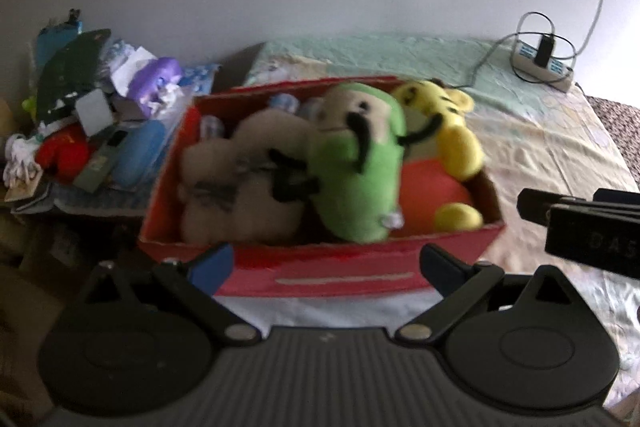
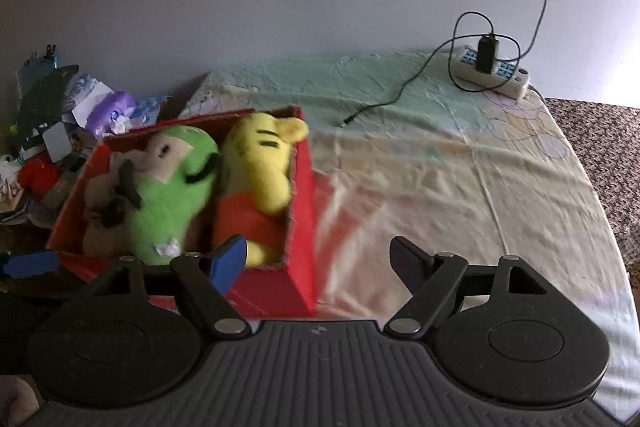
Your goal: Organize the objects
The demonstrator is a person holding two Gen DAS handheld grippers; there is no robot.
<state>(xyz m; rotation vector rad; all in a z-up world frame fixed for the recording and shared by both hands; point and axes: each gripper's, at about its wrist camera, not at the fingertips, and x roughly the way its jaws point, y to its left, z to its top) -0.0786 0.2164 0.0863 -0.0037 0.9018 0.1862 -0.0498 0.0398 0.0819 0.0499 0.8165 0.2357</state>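
Red box, green plush, yellow plush

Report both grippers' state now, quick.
Left gripper: open, holding nothing; the red box sits just beyond it.
Right gripper: open wide, holding nothing.

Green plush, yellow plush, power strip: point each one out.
Green plush (image 1: 360, 183), left wrist view, on its belly.
Yellow plush (image 2: 260, 151), right wrist view, on its head.
Power strip (image 2: 496, 75), right wrist view, on its white casing.

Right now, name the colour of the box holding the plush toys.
Red box; clearest in the right wrist view.
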